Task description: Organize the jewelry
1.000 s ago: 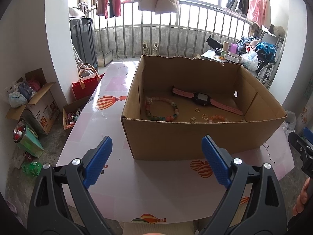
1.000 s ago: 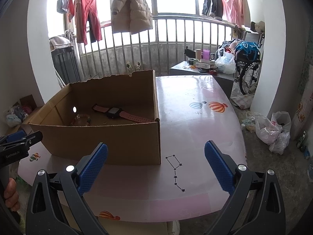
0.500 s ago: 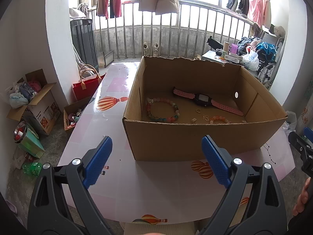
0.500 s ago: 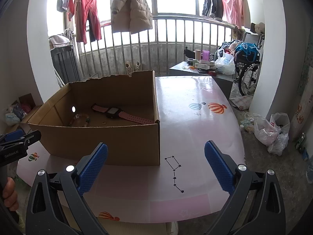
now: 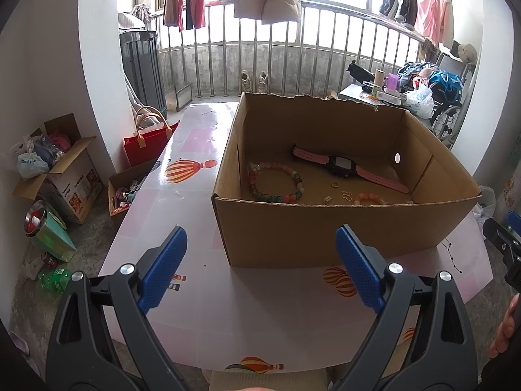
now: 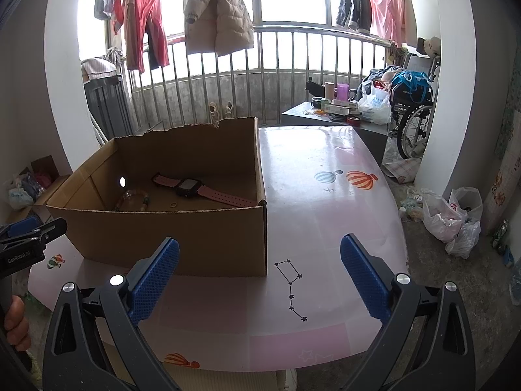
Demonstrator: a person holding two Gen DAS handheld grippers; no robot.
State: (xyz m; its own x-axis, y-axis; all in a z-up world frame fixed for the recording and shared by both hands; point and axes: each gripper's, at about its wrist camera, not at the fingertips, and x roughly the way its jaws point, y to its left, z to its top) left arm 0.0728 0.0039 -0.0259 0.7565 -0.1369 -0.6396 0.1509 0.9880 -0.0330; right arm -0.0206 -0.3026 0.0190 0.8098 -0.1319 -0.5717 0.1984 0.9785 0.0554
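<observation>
We hover both grippers, left point(image 5: 260, 267) and right point(image 6: 259, 278), wide and empty; jewelry unmoved inside the open brown cardboard box point(image 5: 325, 228), pink-strapped watch point(image 5: 345, 166) included.

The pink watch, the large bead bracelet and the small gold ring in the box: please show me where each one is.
pink watch point(image 5: 342, 165): left wrist view, on its black case.
large bead bracelet point(image 5: 294, 176): left wrist view, on a bead at the loop's right side.
small gold ring point(image 5: 334, 184): left wrist view, on its band.

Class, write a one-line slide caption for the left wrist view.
Open left gripper faces a cardboard box holding a pink watch and beaded bracelet.
</observation>
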